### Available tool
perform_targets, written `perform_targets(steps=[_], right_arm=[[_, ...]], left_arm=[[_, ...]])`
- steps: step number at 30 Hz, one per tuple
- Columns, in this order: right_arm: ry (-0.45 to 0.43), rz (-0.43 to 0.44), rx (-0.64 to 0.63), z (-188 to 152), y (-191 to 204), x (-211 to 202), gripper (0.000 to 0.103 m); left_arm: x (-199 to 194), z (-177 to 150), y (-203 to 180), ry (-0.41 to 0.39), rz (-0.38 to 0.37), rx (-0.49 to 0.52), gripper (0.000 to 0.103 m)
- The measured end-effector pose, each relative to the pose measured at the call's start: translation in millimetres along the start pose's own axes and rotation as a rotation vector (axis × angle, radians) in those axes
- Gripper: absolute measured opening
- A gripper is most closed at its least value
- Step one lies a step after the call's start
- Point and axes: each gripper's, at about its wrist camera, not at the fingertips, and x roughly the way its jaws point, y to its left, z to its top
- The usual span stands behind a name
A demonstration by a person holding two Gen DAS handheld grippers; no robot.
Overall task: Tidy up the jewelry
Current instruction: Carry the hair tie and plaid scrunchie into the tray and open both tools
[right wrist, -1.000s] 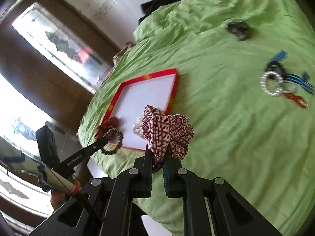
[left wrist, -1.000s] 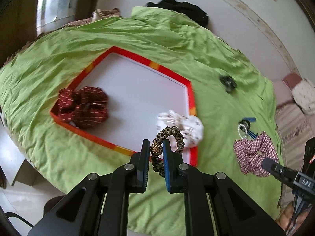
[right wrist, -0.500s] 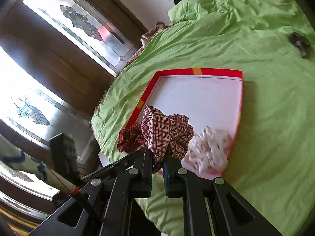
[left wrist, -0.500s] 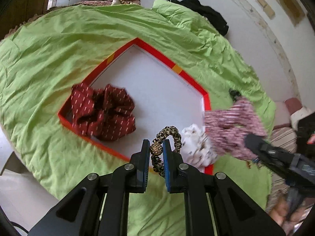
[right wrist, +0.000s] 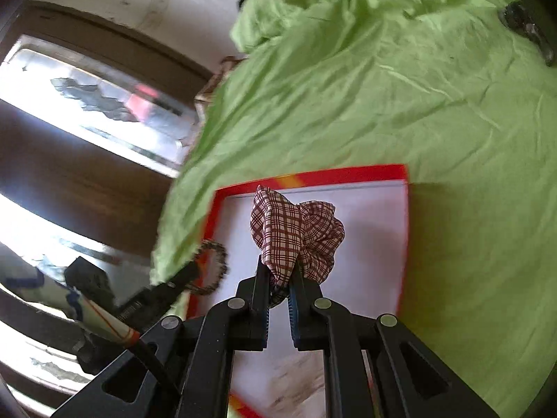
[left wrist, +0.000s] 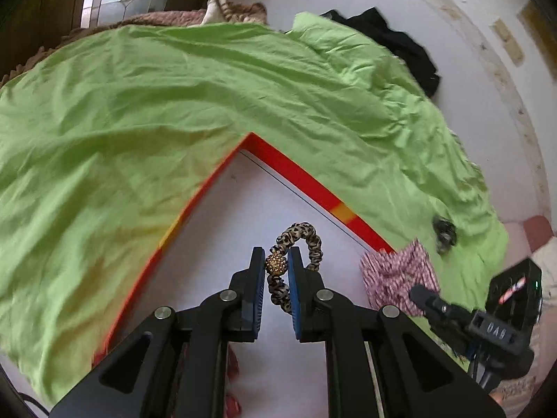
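Both grippers hang right above the red-rimmed tray [left wrist: 306, 177]. The left gripper [left wrist: 275, 264] pinches a leopard hair tie [left wrist: 306, 237]; the right gripper [right wrist: 278, 278] pinches a plaid scrunchie [right wrist: 296, 233].

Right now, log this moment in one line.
left tongs: leopard scrunchie | right tongs: plaid scrunchie | both over red-rimmed tray

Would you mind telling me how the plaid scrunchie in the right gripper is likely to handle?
The plaid scrunchie is probably soft and floppy: its fabric bunches in loose folds above the right gripper. It seems light, staying puffed up. Unlikely to roll once released.
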Motion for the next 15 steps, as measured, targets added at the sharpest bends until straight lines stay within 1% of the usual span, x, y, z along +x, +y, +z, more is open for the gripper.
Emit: perform_targets(steps=[5,7,9,10,11,12,13,15], right_arm=[[-0.001,-0.084,-0.052,4.4,-11.4,9.9,0.013],[-0.01,-0.102,-0.065,5.7,-13.4,8.8,0.016],[-0.021,-0.118,-0.087,5.4,-12.7,6.1,0.03],[-0.033,-0.133,-0.103,5.6,-10.0,4.1,0.044],[-0.045,-0.145,-0.115,5.7,-8.3,2.5,0.054],[-0.062,-0.162,-0.13,5.8,-5.5,-0.7,0.055],[-0.072,-0.173,-0.141,6.3,-3.7,-2.4,0.055],[-0.09,-0.197,-0.159,7.3,0.8,-8.1,0.055]], left_arm=[[23.5,15.7,4.0,0.017,0.041,-0.001,0.012],[28.4,17.8,4.8,0.021,0.049,-0.008,0.012],[28.8,17.8,6.3,0.023,0.041,-0.01,0.013],[29.0,17.8,6.0,0.024,0.037,-0.011,0.015],[27.8,17.2,6.5,0.023,0.036,-0.01,0.022],[26.8,16.6,5.4,0.019,0.036,-0.009,0.027],[24.2,15.3,4.6,0.011,0.039,-0.008,0.035],[17.3,12.1,2.5,-0.002,0.036,-0.001,0.038]])
